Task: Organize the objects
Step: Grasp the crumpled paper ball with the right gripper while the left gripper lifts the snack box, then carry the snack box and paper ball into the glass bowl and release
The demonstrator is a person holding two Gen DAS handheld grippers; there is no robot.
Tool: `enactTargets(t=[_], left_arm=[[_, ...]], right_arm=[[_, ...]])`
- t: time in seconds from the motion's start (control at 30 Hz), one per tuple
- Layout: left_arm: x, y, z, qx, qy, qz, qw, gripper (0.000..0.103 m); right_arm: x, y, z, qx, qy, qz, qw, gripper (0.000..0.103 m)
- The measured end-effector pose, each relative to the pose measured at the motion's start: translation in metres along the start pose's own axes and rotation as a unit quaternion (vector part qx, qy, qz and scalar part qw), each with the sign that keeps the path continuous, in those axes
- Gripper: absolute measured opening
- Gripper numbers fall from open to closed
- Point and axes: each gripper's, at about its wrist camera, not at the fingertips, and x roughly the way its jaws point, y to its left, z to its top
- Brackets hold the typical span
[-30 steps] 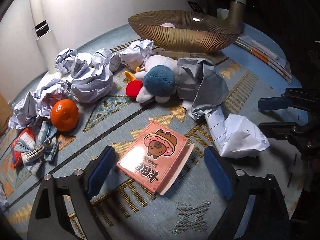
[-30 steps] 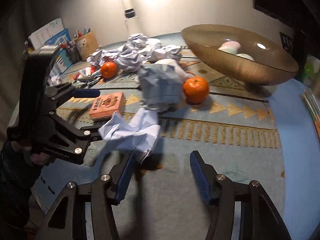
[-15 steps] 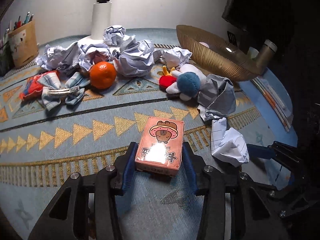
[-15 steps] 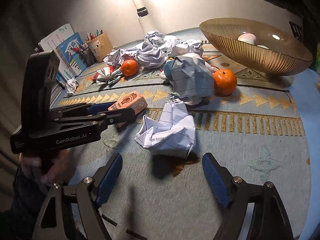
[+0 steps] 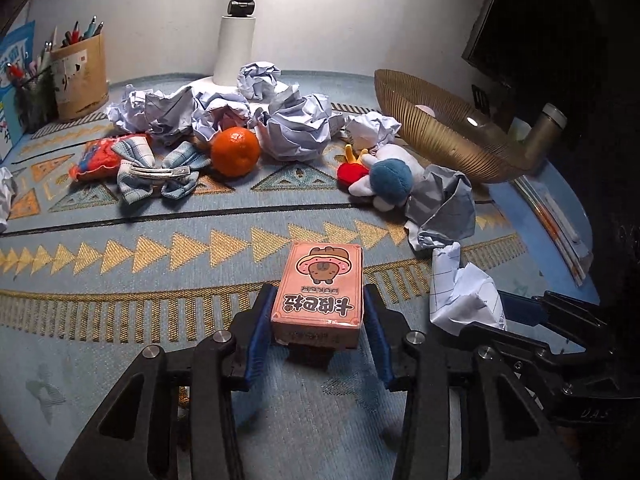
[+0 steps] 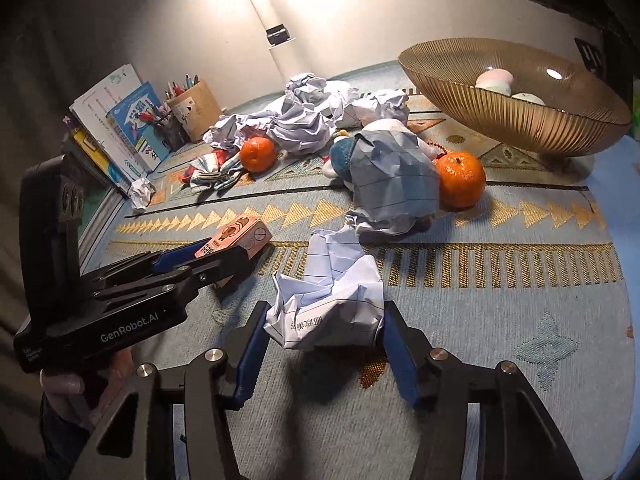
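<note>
The left gripper (image 5: 318, 322) is clamping a pink card box (image 5: 320, 296), lifting it just off the patterned rug (image 5: 120, 280), well in front of the gold bowl (image 5: 436, 140). Just beside the box, on the bowl's side, the right gripper (image 6: 324, 342) is closing its jaws, pads squeezing a crumpled lined paper (image 6: 326, 304).

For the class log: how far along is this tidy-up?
Barely started. The gold bowl already holds items. In hand: left claw grips the pink card box; right claw is closing on a crumpled paper. Left: oranges, plush, other paper balls.
</note>
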Motion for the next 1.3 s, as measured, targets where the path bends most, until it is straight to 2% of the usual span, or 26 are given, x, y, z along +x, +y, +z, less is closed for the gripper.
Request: enactTargets(t=[0.13, 0.2, 0.3, 0.4, 0.67, 0.83, 0.93, 1.0, 1.1, 1.23, 1.3], left_arm=[[-0.014, -0.016, 0.01, 0.013, -0.022, -0.005, 0.9997, 0.038], [-0.017, -0.024, 0.018, 0.017, -0.029, -0.008, 0.9994, 0.038], [-0.015, -0.03, 0.023, 0.026, -0.025, 0.004, 0.9994, 0.038], [-0.01, -0.022, 0.014, 0.016, -0.015, 0.01, 0.9997, 0.038], [-0.004, -0.017, -0.003, 0.005, -0.003, 0.018, 0.9998, 0.038], [0.007, -0.02, -0.015, 0.008, 0.024, 0.034, 0.9991, 0.039], [0.006, -0.026, -0.017, 0.019, 0.018, 0.048, 0.9985, 0.045], [0.008, -0.028, -0.015, 0.022, 0.018, 0.055, 0.9981, 0.046], [0.01, -0.03, -0.013, 0.031, 0.017, 0.063, 0.9974, 0.038], [0.001, -0.034, -0.007, 0.035, -0.004, 0.057, 0.9978, 0.037], [-0.011, -0.038, 0.007, 0.032, -0.026, 0.04, 0.9984, 0.037]], right_arm=[[-0.033, -0.001, 0.011, -0.006, -0.036, 0.012, 0.999, 0.054], [-0.052, -0.005, 0.02, -0.007, -0.062, 0.001, 0.998, 0.054], [-0.077, -0.023, 0.035, 0.007, -0.092, -0.009, 0.996, 0.054], [-0.091, -0.04, 0.039, 0.02, -0.108, -0.019, 0.994, 0.054], [-0.083, -0.064, 0.032, 0.044, -0.095, -0.019, 0.994, 0.054], [-0.081, -0.07, 0.03, 0.052, -0.092, -0.015, 0.994, 0.054], [-0.081, -0.072, 0.028, 0.055, -0.091, -0.012, 0.994, 0.054], [-0.079, -0.072, 0.028, 0.054, -0.088, -0.014, 0.995, 0.054], [-0.078, -0.073, 0.026, 0.055, -0.087, -0.012, 0.995, 0.054], [-0.083, -0.078, 0.029, 0.055, -0.093, -0.02, 0.994, 0.054], [-0.092, -0.084, 0.038, 0.054, -0.108, -0.024, 0.992, 0.054]])
